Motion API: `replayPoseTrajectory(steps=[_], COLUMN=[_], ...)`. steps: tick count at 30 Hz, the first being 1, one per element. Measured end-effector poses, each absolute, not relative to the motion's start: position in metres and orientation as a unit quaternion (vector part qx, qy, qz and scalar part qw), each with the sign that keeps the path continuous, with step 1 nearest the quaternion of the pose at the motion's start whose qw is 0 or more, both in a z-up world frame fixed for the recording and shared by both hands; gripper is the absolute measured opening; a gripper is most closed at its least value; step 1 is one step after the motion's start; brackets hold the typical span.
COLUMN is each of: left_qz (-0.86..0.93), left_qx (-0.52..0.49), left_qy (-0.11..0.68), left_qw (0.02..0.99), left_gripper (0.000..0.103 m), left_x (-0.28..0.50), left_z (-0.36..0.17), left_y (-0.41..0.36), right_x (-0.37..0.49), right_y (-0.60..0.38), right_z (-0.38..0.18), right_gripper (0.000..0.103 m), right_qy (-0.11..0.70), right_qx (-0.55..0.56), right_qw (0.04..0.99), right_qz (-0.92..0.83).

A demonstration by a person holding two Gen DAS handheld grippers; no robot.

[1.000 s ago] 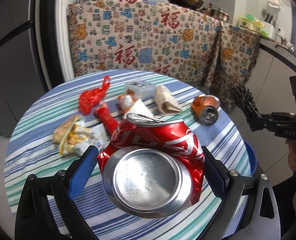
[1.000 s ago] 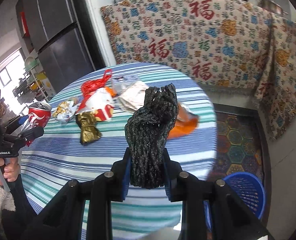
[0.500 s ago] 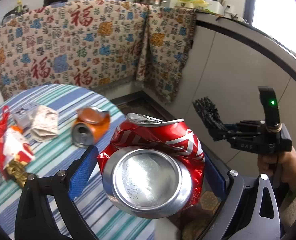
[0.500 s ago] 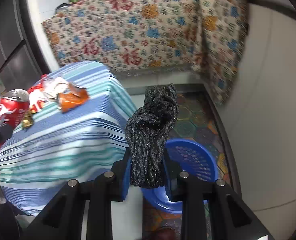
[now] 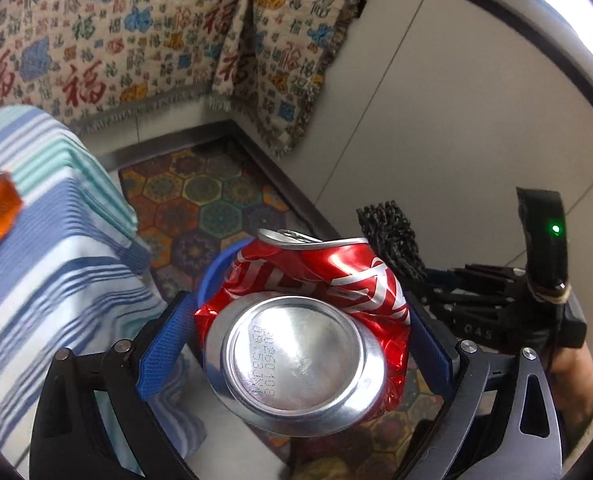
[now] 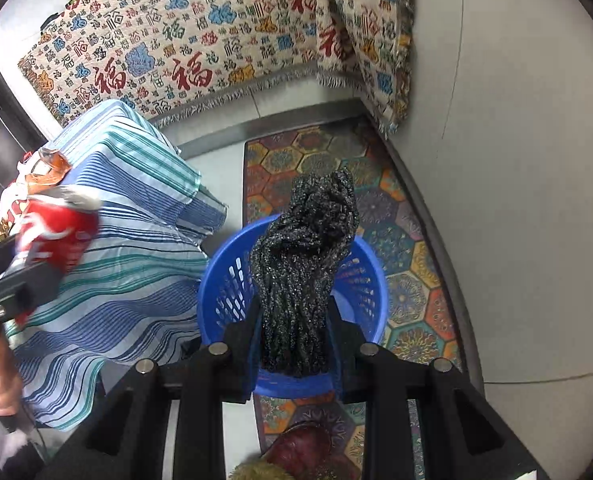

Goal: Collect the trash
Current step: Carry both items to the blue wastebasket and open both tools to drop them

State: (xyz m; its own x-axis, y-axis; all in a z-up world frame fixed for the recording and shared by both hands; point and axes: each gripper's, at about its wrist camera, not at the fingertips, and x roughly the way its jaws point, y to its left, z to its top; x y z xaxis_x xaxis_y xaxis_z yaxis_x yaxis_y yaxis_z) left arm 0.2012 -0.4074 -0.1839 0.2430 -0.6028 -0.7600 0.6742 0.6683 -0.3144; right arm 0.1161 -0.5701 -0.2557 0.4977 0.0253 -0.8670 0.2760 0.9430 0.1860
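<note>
Two loads are ready: the right hand-held gripper (image 6: 294, 320) clamps a black knitted mesh bundle (image 6: 304, 264) over the blue plastic slotted basket (image 6: 224, 280), the left hand-held gripper (image 5: 296, 344) grips a crushed red aluminium can (image 5: 308, 320) nearby; centre each above the rim before letting go

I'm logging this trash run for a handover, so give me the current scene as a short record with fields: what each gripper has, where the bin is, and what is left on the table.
left gripper: shut on crushed red can
right gripper: shut on black mesh bundle
bin: blue basket on the floor beside the table, on the patterned mat
bundle versus bin: held above the basket's opening
table: striped cloth
left on table: orange can and more wrappers at the far edge, too blurred to name
</note>
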Motion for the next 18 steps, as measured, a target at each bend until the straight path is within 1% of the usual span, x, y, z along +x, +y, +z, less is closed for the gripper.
replayPoseTrajectory(steps=[7, 11, 12, 14, 15, 18], left_qz=[-0.393, -0.395, -0.396, -0.397, -0.397, -0.398], left_qx=[0.021, 0.015, 0.011, 0.0, -0.003, -0.002], left_qy=[0.501, 0.515, 0.52, 0.529, 0.532, 0.538], left_qw=[0.77, 0.761, 0.757, 0.75, 0.747, 0.743], left_gripper=[0.098, 0.099, 0.099, 0.099, 0.1, 0.1], left_x=[0.227, 0.24, 0.244, 0.249, 0.251, 0.255], left_z=[-0.217, -0.237, -0.242, -0.251, -0.254, -0.26], left_y=[-0.442, -0.455, -0.457, -0.461, -0.462, -0.466], right_x=[0.131, 0.139, 0.142, 0.146, 0.146, 0.147], right_y=[-0.587, -0.587, -0.587, -0.587, -0.588, -0.59], right_z=[-0.289, -0.31, -0.314, -0.324, -0.327, -0.329], right_gripper=[0.028, 0.031, 0.033, 0.056, 0.059, 0.059], right_qy=[0.519, 0.533, 0.535, 0.541, 0.541, 0.542], right_qx=[0.137, 0.136, 0.135, 0.137, 0.14, 0.143], right_qw=[0.842, 0.834, 0.833, 0.829, 0.829, 0.828], right_qz=[-0.049, -0.033, -0.032, -0.027, -0.027, -0.028])
